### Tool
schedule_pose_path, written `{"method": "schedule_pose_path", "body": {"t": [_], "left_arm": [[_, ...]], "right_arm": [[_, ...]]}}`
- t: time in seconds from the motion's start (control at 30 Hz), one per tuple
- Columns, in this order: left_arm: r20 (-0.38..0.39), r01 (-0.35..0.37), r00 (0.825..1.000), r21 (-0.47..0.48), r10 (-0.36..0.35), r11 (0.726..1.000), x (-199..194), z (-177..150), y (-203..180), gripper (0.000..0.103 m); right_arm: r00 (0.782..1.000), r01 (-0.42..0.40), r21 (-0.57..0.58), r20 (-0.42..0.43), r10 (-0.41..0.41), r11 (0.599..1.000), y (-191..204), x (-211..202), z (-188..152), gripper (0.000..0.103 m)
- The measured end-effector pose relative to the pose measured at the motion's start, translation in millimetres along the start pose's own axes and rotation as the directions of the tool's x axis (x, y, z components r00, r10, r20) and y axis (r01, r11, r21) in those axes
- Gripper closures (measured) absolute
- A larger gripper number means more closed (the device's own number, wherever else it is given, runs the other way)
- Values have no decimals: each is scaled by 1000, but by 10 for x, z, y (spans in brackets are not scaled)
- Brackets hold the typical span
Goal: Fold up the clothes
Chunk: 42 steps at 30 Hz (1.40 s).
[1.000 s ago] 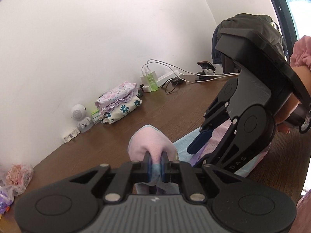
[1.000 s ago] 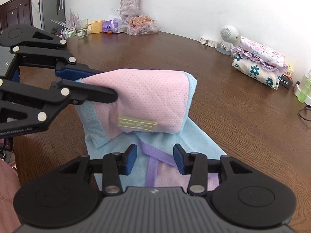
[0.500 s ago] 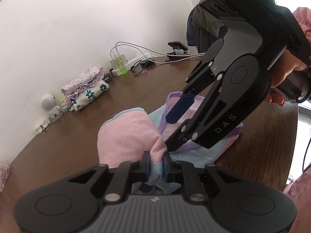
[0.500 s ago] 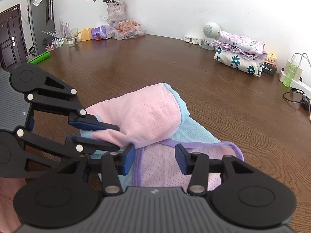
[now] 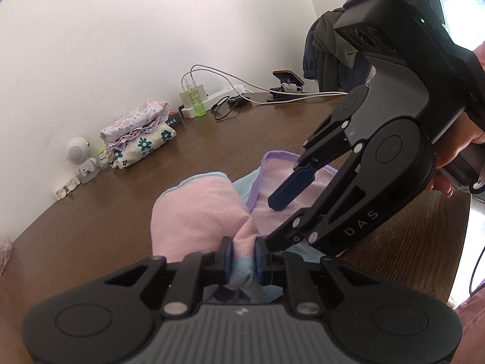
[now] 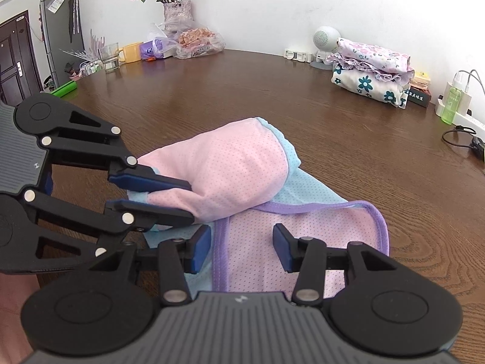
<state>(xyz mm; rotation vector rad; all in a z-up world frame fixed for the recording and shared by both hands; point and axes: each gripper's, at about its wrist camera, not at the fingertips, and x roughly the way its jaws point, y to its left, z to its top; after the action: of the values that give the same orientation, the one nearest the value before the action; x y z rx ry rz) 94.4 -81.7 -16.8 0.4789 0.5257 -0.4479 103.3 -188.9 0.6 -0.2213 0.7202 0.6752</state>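
pinching a bunched corner of the pink and blue garment (image 5: 200,209), the left gripper (image 5: 242,256) had its two blue pads closed tight on the cloth, which spilled out below them. the right gripper (image 6: 241,247) hovered just over the flat, purple-trimmed part of the same garment with its two fingers spread wide and nothing between them (in the left view it hung at an angle, one blue pad plainly showing, the other hidden behind its own linkage).

one garment lay on the brown wooden table (image 6: 303,97); its folded-over pink roll ran long from the left gripper's pinch toward the far wall, while the flat part stretched to the right under the open gripper.

further out sat one stack of two folded floral cloths (image 6: 372,72) beside one small white robot figure (image 5: 81,160). only the right view showed the vase of dried flowers (image 6: 177,12), the yellow mug (image 6: 132,52) and the glass (image 6: 109,57); only the left view showed the phone on its stand (image 5: 288,77) and the dark clothes draped on a chair (image 5: 330,51).
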Motion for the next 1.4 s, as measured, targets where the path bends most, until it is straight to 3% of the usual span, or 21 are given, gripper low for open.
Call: {"method": "schedule_pose_path", "body": {"t": [0.2,0.37,0.53,0.7,0.77,0.87,0.97,1.1,1.17,1.27,1.4], "left_arm": [[24,-1,1000,-6,2,1000,14,57,18,91],[34,6,999,-81,-3,997,36,69,138,91],[5,34,999,-53,-33,998,122,41,77,93],[31,65,998,-69,-63,995,68,36,89,77],[76,106,992,-95,-99,990,-35,42,132,64],[148,157,979,-138,-137,978,-223,55,231,64],[162,124,982,-194,-93,973,-346,41,373,64],[88,51,996,-251,-29,967,-285,-34,530,70],[44,48,998,-257,-38,965,-189,-73,563,77],[-18,45,999,-242,-50,969,-44,-128,546,78],[-40,53,997,-234,-64,971,55,-179,548,77]], "right_arm": [[1000,-2,11,-2,2,1000,-8,-29,-18,62],[1000,-12,8,-7,12,1000,-37,-62,-32,62],[1000,-1,27,28,0,1000,-103,-158,20,61],[998,9,46,62,-12,999,-168,-255,72,58],[997,13,53,76,-17,998,-194,-294,93,57],[995,18,65,96,-24,998,-233,-352,124,57],[991,16,45,132,-22,999,-215,-355,258,57],[988,-14,-22,155,18,1000,-90,-194,516,57],[990,-30,-58,137,38,998,-20,-56,620,57],[996,-36,-99,78,44,994,28,155,659,57],[997,-62,-88,31,65,994,-105,290,552,53]]}}
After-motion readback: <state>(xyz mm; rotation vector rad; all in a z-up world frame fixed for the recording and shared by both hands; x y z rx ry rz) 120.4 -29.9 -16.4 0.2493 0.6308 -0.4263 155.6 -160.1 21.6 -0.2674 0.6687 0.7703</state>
